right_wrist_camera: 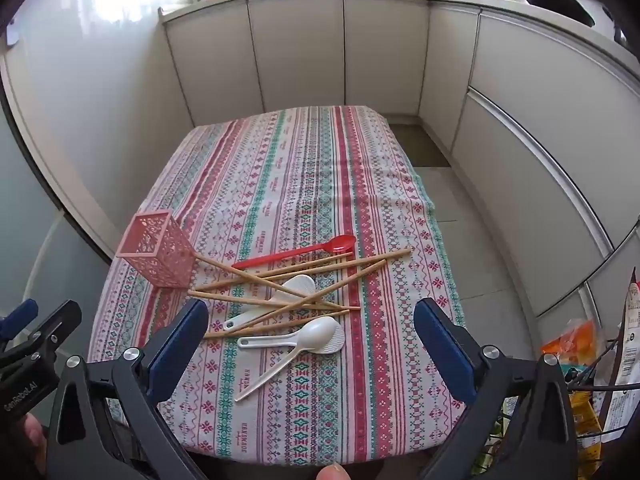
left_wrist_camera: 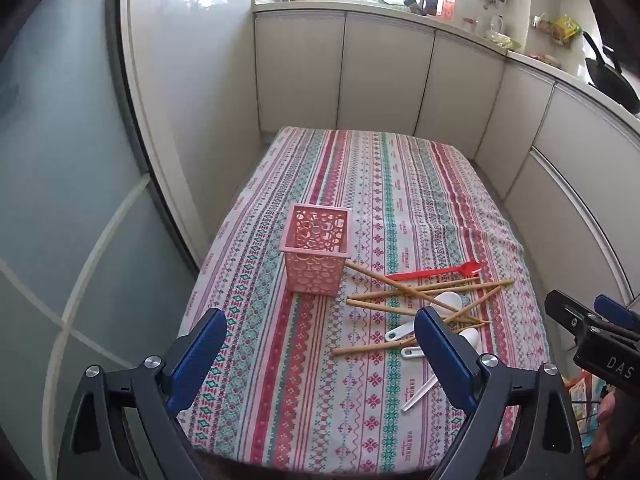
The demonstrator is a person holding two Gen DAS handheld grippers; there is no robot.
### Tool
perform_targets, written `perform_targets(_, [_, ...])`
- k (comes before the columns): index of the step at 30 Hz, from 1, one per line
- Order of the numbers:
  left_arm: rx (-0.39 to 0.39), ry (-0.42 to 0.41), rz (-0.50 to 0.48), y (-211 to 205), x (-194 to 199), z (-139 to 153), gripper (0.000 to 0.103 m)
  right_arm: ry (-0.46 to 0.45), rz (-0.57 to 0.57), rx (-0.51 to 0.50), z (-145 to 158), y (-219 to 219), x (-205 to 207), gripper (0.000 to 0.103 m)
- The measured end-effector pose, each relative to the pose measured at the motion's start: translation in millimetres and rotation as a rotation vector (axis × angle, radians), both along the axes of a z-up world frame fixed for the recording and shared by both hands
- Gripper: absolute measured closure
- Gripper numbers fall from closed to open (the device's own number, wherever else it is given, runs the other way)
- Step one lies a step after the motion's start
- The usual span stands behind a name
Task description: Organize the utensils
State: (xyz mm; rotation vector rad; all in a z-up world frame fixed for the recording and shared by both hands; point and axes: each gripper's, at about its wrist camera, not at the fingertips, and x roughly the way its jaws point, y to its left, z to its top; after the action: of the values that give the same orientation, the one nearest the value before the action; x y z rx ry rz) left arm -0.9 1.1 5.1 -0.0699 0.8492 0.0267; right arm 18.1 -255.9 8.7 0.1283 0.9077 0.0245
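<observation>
A pink perforated square basket [left_wrist_camera: 318,254] [right_wrist_camera: 160,248] stands upright on the patterned tablecloth [left_wrist_camera: 360,184] [right_wrist_camera: 304,168]. Right of it lies a loose pile: several wooden chopsticks [left_wrist_camera: 424,292] [right_wrist_camera: 304,280], a red spoon [left_wrist_camera: 436,273] [right_wrist_camera: 300,254], white rice paddles [right_wrist_camera: 320,338] [left_wrist_camera: 450,302] and a thin white spoon [right_wrist_camera: 272,376] [left_wrist_camera: 420,394]. My left gripper [left_wrist_camera: 320,354] hovers open above the near table edge, nothing between its blue pads. My right gripper [right_wrist_camera: 312,352] hangs open over the white paddles, not touching them. Each gripper shows at the other view's edge [left_wrist_camera: 592,328] [right_wrist_camera: 36,320].
White cabinet fronts [left_wrist_camera: 380,72] [right_wrist_camera: 300,52] wrap around the table's far and right sides, close to its edges. A glass door [left_wrist_camera: 60,200] stands at the left. Snack packets in a wire rack [right_wrist_camera: 592,360] sit at the near right. A person's fingertip [right_wrist_camera: 334,472] shows at the bottom.
</observation>
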Motion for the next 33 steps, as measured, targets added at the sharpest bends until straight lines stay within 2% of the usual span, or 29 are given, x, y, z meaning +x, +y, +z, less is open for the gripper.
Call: perform_targets(33, [0.004,-0.004,-0.023,-2.5,1.0,-0.2,0.007,-0.003,0.019,-0.004,-2.3,6.7,-1.0,0.000])
